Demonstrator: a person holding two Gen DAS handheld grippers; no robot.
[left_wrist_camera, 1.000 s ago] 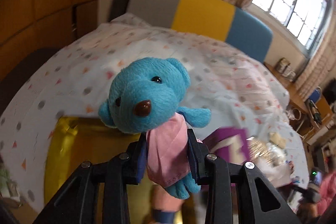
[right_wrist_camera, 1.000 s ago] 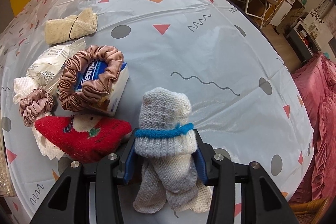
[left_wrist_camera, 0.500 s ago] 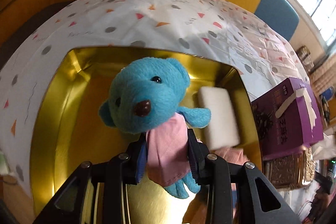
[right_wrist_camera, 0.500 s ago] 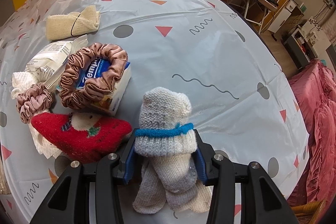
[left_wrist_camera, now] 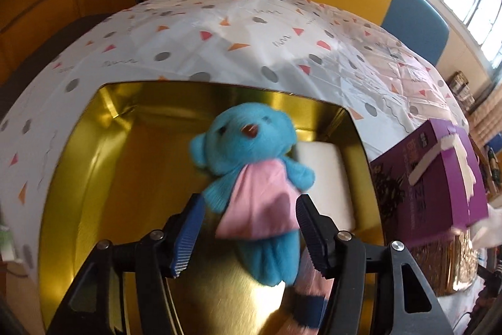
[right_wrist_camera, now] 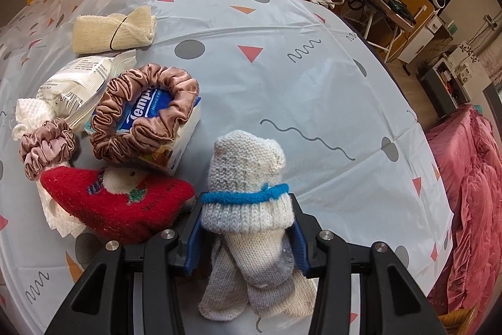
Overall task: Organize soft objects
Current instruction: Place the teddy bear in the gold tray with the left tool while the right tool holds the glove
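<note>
Left gripper [left_wrist_camera: 248, 233]: jaws opening, blue pads standing clear on both sides of the blue teddy bear [left_wrist_camera: 248, 153], which is blurred and no longer pinched.
Bear: in a pink cloth, lying over the gold tin [left_wrist_camera: 78, 171], head toward 12 o'clock.
Inside the tin: a white pad [left_wrist_camera: 326, 178] at the bear's 3 o'clock; a pink-and-navy item shows at the bear's 5 o'clock, too blurred to identify.
Left view alone: the tin, and a purple box [left_wrist_camera: 433, 193] just beside it at 3 o'clock, on the patterned tablecloth [left_wrist_camera: 219, 30].
Right gripper [right_wrist_camera: 246, 233]: clamped on a bundle of knitted socks [right_wrist_camera: 246, 175] tied with a blue band.
Right view alone: a red sock [right_wrist_camera: 116, 203] at the gripper's 9 o'clock; beyond it at 10 o'clock a brown scrunchie [right_wrist_camera: 144, 115] lies on a tissue pack [right_wrist_camera: 178, 134]; a smaller pink scrunchie [right_wrist_camera: 47, 146] sits farther left; a cream cloth roll [right_wrist_camera: 113, 30] at 11 o'clock.
</note>
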